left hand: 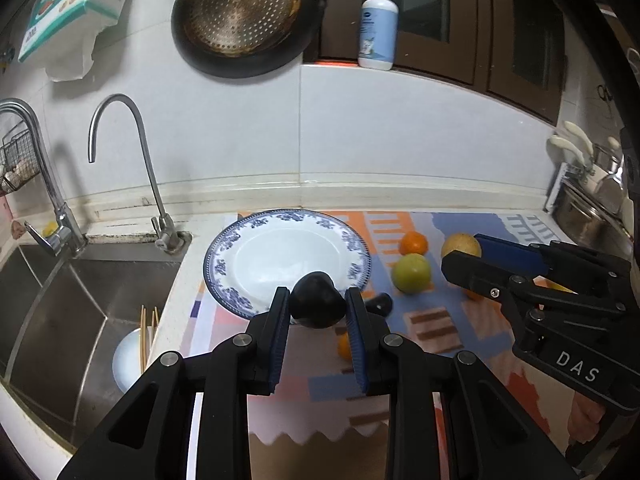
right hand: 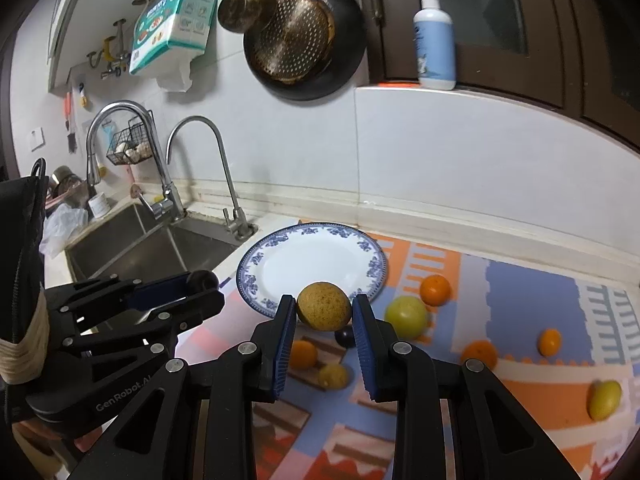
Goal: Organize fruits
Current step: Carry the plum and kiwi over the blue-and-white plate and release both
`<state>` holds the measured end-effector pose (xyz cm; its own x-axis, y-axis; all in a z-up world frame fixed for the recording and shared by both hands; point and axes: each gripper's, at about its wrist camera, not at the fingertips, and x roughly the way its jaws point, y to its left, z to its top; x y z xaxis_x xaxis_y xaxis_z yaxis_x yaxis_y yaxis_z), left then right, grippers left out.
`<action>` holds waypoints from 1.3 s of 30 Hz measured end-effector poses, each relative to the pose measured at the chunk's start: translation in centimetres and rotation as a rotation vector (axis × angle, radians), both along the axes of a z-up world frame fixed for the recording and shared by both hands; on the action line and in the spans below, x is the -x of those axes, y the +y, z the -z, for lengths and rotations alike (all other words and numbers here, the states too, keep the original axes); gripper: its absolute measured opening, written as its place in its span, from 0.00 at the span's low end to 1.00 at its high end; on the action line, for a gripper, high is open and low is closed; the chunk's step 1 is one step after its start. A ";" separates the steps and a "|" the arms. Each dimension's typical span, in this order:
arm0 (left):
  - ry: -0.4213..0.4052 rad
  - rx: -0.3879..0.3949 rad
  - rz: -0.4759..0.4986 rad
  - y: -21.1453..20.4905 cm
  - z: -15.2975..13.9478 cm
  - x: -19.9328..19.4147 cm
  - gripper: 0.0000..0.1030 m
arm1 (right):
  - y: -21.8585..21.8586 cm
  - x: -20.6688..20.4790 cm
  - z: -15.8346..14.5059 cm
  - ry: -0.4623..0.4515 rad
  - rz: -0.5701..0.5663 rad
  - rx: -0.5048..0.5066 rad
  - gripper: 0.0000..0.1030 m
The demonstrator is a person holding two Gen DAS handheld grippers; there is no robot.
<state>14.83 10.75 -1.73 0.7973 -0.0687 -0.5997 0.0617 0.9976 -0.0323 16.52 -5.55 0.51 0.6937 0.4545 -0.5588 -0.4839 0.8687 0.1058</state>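
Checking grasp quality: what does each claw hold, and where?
Left claw grips a dark fruit by its sides; right claw grips a brownish-yellow fruit by its sides.

Plate (right hand: 362, 249): on the mat (right hand: 532, 292), at its far left corner, just right of the sink (right hand: 160, 248).
Loose fruits (right hand: 406, 316): on the mat, right of and nearer than the plate.
Taps (right hand: 200, 168): behind the sink, against the wall.
Pan (right hand: 308, 36): on the wall, above the plate.
Pump bottle (right hand: 434, 36): on the ledge, right of the pan.
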 end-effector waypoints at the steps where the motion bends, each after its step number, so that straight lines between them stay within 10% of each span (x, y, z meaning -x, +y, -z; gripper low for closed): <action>1: 0.003 -0.002 -0.001 0.1 0.2 -0.4 0.27 | 0.3 -0.7 0.2 0.007 -0.006 0.001 0.29; 20: 0.155 -0.026 -0.005 3.8 6.6 -10.0 0.27 | 5.4 -12.2 6.6 0.212 -0.096 0.073 0.29; 39: 0.212 -0.021 0.001 4.3 8.3 -11.6 0.35 | 6.6 -14.2 8.3 0.245 -0.097 0.118 0.31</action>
<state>26.47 15.06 -10.02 0.6528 -0.0552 -0.7555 0.0564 0.9981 -0.0242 30.69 1.05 -7.75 0.4879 0.4339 -0.7574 -0.5376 0.8330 0.1309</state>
